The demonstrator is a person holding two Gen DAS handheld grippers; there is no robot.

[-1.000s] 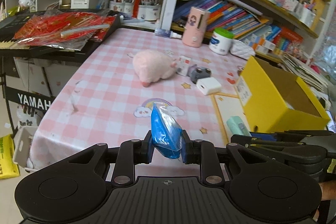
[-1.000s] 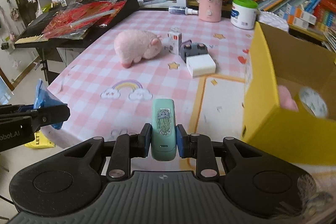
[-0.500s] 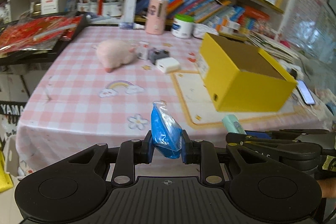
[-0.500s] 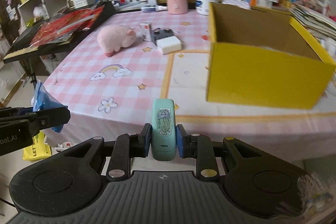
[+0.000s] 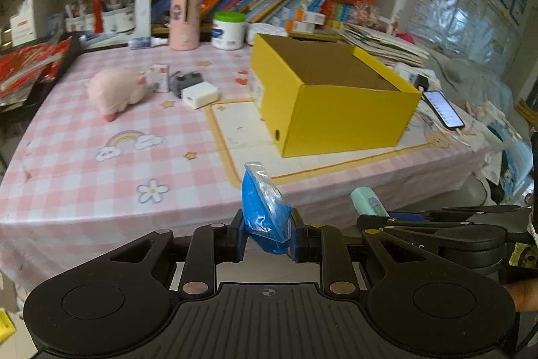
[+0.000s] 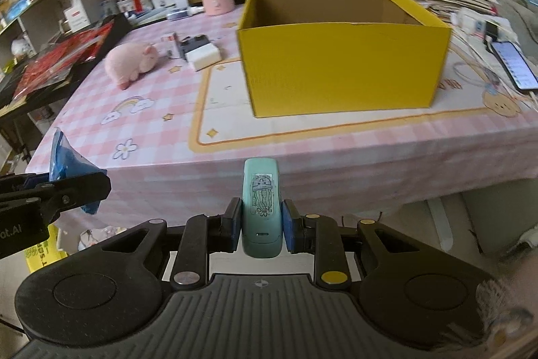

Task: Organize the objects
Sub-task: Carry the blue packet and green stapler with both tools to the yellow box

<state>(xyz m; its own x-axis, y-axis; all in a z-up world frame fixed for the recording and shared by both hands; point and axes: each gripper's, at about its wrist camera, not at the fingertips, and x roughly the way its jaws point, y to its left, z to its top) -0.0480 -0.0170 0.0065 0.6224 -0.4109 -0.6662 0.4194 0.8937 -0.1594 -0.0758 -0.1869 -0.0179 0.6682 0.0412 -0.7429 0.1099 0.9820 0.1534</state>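
- Left wrist view: my left tool (image 5: 267, 232) is clamped on a blue plastic pouch (image 5: 264, 211), which sticks up and forward from between the pads.
- Ahead of this tool, past the near edge of the counter (image 5: 101, 177), the open yellow box (image 5: 331, 100) stands ahead and to the right.
- Ahead and to the left, further back, a pink plush pig (image 5: 116, 90) lies beside a small carton (image 5: 160, 77), a grey gadget (image 5: 186, 79) and a white block (image 5: 200, 95).
- A phone (image 5: 443, 108) lies to the right of the box.
- At the right of this tool I see my right tool (image 5: 376, 219) with the mint-green device (image 5: 366, 202) in it.
- Right wrist view: my right tool (image 6: 261, 226) is closed on the mint-green device (image 6: 262, 207), held upright with its sticker face toward the camera.
- The yellow box (image 6: 343, 63) sits ahead of this tool and a little right, its opening facing up; I cannot see its floor.
- The left tool (image 6: 77, 187) shows at this tool's left, with the blue pouch (image 6: 67, 164) in it.
- Both tools hang short of the counter edge (image 6: 302, 164).
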